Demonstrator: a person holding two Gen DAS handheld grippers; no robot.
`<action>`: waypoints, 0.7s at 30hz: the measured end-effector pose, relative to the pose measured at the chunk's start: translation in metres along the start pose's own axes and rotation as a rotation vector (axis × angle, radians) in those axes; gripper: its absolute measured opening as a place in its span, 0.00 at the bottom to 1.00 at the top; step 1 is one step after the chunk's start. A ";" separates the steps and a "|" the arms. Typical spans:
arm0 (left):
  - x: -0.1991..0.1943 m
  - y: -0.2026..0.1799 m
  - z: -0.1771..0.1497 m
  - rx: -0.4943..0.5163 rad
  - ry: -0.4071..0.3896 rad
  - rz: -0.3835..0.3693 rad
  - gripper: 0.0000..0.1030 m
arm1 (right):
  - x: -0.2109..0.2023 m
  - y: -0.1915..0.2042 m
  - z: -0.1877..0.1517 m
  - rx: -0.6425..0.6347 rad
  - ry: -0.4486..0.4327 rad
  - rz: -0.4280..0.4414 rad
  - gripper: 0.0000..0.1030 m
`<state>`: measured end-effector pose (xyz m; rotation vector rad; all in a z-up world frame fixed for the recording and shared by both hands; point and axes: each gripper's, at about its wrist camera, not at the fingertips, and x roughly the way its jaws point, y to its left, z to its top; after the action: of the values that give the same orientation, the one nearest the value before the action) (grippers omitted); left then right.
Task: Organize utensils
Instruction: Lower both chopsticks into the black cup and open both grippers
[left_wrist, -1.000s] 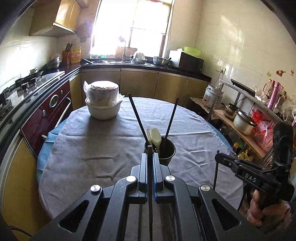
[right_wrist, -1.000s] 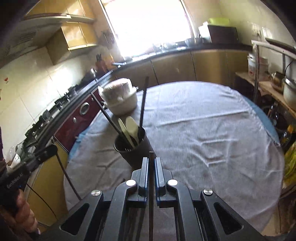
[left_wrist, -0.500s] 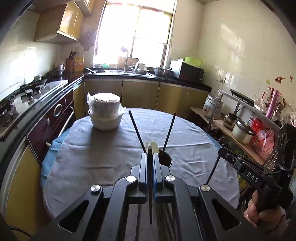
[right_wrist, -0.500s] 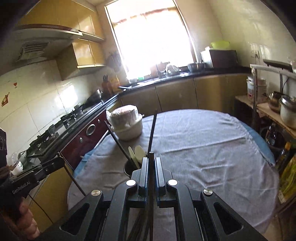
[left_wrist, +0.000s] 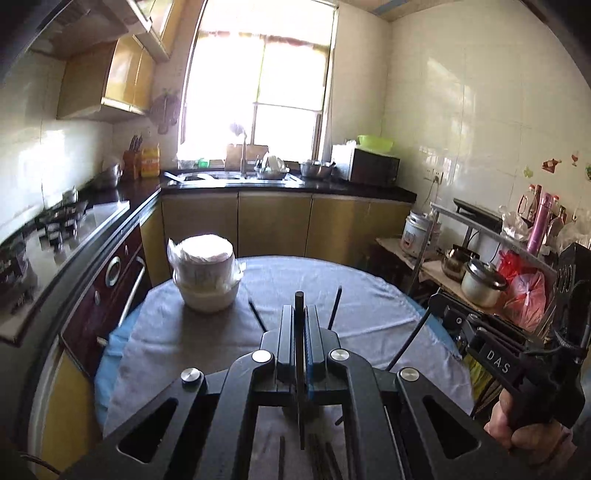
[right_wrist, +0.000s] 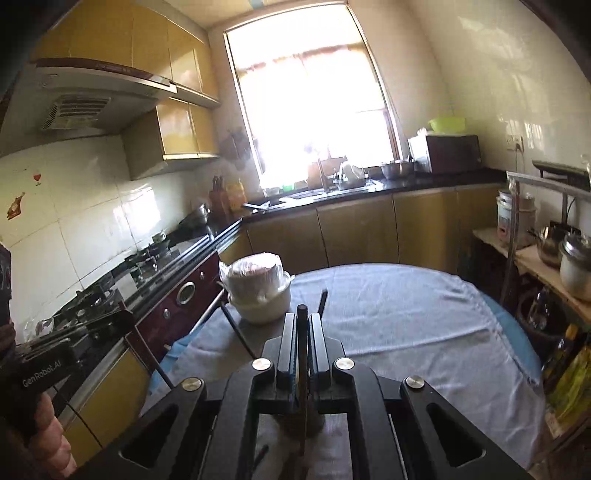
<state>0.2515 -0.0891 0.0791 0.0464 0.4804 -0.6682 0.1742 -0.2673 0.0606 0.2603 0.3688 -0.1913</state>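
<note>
I've raised both grippers; the utensil cup has dropped behind them, each pair of jaws clamped on a chopstick (left_wrist: 298, 332), with the wrapped bowls (left_wrist: 204, 275) on the table (left_wrist: 369, 306) beyond.

Left claw (left_wrist: 300, 317): its two fingers are pressing together on a thin dark chopstick (left_wrist: 299, 354), pointing forward above the worktop (left_wrist: 369, 291).
Right claw (right_wrist: 303, 325): it is also clamping one chopstick (right_wrist: 302, 354) between closed fingers.
Right hand (left_wrist: 528, 435): it is gripping the handle, low at the right.
Left hand (right_wrist: 48, 424): it is gripping its handle, low at the left.
</note>
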 end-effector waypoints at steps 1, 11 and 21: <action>0.001 0.000 0.007 0.004 -0.006 0.002 0.04 | 0.001 0.001 0.005 -0.003 -0.004 -0.001 0.06; 0.026 0.003 0.059 -0.046 -0.084 0.006 0.04 | 0.021 0.027 0.063 -0.063 -0.050 -0.007 0.06; 0.090 0.026 0.005 -0.184 0.040 0.024 0.04 | 0.073 0.013 0.027 -0.042 0.081 -0.020 0.06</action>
<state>0.3307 -0.1228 0.0411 -0.1081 0.5778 -0.5975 0.2525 -0.2727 0.0596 0.2238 0.4557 -0.1928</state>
